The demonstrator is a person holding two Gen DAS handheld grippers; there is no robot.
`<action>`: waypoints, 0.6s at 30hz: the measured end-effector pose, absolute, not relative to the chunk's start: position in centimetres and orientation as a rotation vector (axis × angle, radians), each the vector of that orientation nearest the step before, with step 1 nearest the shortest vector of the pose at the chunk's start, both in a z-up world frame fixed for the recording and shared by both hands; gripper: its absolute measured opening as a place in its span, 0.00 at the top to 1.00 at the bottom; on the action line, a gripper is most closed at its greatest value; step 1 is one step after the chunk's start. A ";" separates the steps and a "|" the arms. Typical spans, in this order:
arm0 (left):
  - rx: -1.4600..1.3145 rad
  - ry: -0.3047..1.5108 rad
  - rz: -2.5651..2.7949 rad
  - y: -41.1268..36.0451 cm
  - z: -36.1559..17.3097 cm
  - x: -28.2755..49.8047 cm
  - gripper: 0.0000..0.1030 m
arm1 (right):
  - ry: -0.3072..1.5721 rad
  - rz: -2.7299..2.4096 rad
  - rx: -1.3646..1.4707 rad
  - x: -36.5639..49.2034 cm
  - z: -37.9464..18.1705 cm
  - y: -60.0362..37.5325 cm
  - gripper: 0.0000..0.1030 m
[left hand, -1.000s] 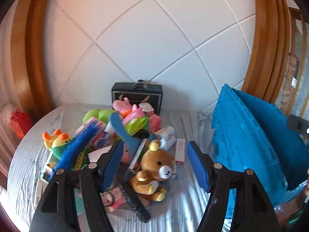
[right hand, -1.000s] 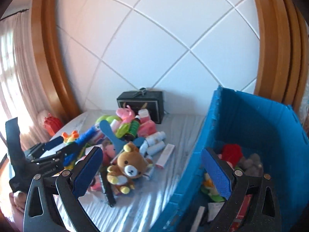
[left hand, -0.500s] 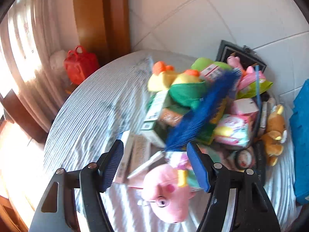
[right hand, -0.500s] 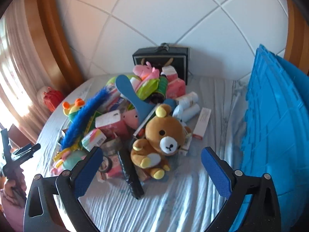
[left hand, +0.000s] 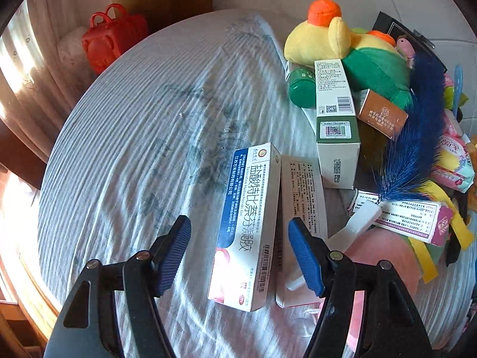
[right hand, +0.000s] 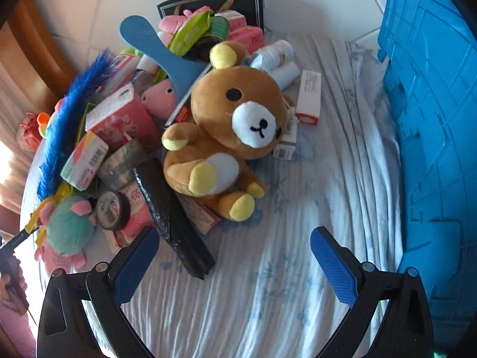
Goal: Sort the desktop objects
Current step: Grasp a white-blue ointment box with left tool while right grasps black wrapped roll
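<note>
A heap of toys and boxes lies on a round table with a pale striped cloth [left hand: 134, 137]. My left gripper [left hand: 238, 253] is open, low over a blue-and-white medicine box [left hand: 247, 223] that lies between its fingers, with a second white box [left hand: 301, 208] beside it. My right gripper [right hand: 232, 265] is open and empty, just in front of a brown teddy bear [right hand: 226, 137] and a black flat object [right hand: 173, 220]. A blue feather duster [left hand: 417, 137] lies across the heap.
A blue plastic crate [right hand: 435, 119] stands at the right of the table. A red toy case [left hand: 113, 38] sits beyond the table's far left edge. A black case [right hand: 208, 3] stands against the white tiled wall. A yellow-green plush [left hand: 351, 47] and green-white box [left hand: 337, 125] top the heap.
My left gripper swung left and dropped low over the medicine boxes at the heap's left edge. My right gripper moved left off the crate and closer to the teddy bear.
</note>
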State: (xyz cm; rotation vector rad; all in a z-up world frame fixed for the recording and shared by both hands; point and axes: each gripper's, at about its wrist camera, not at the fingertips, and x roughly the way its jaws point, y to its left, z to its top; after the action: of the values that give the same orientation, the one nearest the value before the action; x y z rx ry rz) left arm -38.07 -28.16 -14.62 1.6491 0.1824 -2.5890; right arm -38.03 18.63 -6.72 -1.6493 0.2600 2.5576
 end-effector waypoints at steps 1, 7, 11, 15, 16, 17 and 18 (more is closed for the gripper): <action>1.664 0.159 -2.577 -28.0 -15.2 -38.5 0.35 | 0.259 2.544 -1.657 -38.0 -7.0 18.6 0.00; 1.755 0.153 -2.513 -28.1 -17.7 -40.0 0.53 | 0.227 2.520 -1.720 -38.4 -8.6 17.3 0.00; 1.707 0.089 -2.519 -27.5 -17.9 -39.4 0.62 | 0.169 2.549 -1.740 -39.1 -9.6 15.4 0.00; 1.645 0.105 -2.547 -27.2 -18.2 -38.6 0.62 | 0.209 2.569 -1.798 -40.0 -11.1 14.2 0.00; 1.637 0.103 -2.552 -27.1 -18.2 -38.4 0.62 | 0.188 2.572 -1.811 -40.3 -11.3 13.8 0.00; 1.634 0.112 -2.550 -27.1 -18.3 -38.3 0.62 | 0.138 2.569 -1.813 -40.5 -11.6 13.3 0.00; 1.635 0.133 -2.544 -27.1 -18.3 -38.2 0.62 | 0.091 2.557 -1.816 -40.7 -11.8 12.9 0.00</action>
State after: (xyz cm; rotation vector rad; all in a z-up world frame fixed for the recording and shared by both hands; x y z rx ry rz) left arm -38.24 -27.09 -18.35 1.6355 0.1330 -2.5442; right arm -40.72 12.92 -11.81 -1.8163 0.0914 2.5565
